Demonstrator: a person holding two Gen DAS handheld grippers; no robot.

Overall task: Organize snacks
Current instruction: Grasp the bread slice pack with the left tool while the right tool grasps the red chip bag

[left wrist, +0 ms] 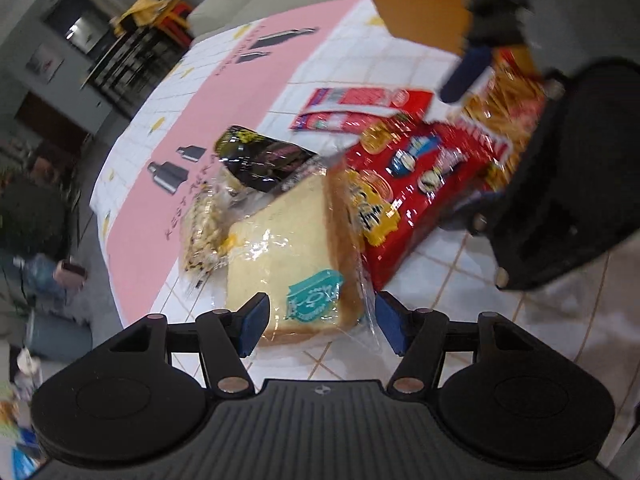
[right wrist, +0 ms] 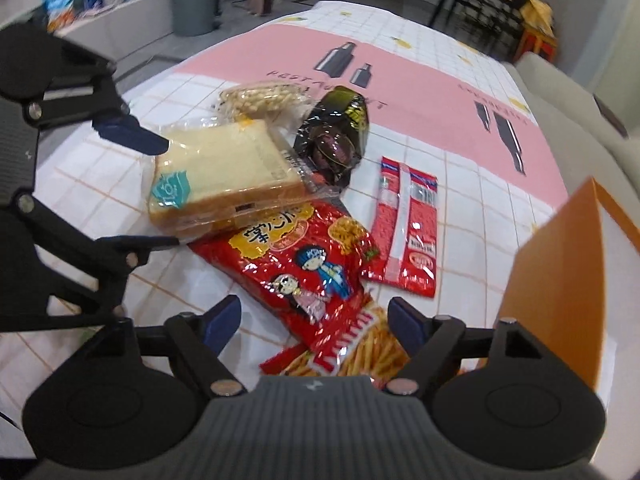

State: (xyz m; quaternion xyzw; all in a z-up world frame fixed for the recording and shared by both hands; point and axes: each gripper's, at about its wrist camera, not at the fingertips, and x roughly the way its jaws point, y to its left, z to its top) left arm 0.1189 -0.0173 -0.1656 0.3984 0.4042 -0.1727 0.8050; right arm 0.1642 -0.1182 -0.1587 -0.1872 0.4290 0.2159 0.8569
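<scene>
A pile of snacks lies on the table. A wrapped bread slice (left wrist: 298, 258) (right wrist: 224, 174) with a teal label sits between the open fingers of my left gripper (left wrist: 320, 322) (right wrist: 154, 190), whose pads flank its near end. A red noodle-snack bag (left wrist: 416, 184) (right wrist: 304, 260) overlaps a fries-print bag (left wrist: 508, 108) (right wrist: 360, 354). My right gripper (right wrist: 314, 322) (left wrist: 468, 72) is open over these two bags, holding nothing. A black packet (left wrist: 266, 158) (right wrist: 340, 136), a peanut bar packet (left wrist: 204, 220) (right wrist: 260, 98) and a flat red packet (left wrist: 360, 108) (right wrist: 406, 224) lie around.
An orange box (right wrist: 560, 280) (left wrist: 420, 0) stands at the table's edge by my right gripper. The pink and white checked tablecloth (right wrist: 280, 52) covers the table. Chairs, a grey bin (right wrist: 194, 4) and shelves with goods stand beyond it.
</scene>
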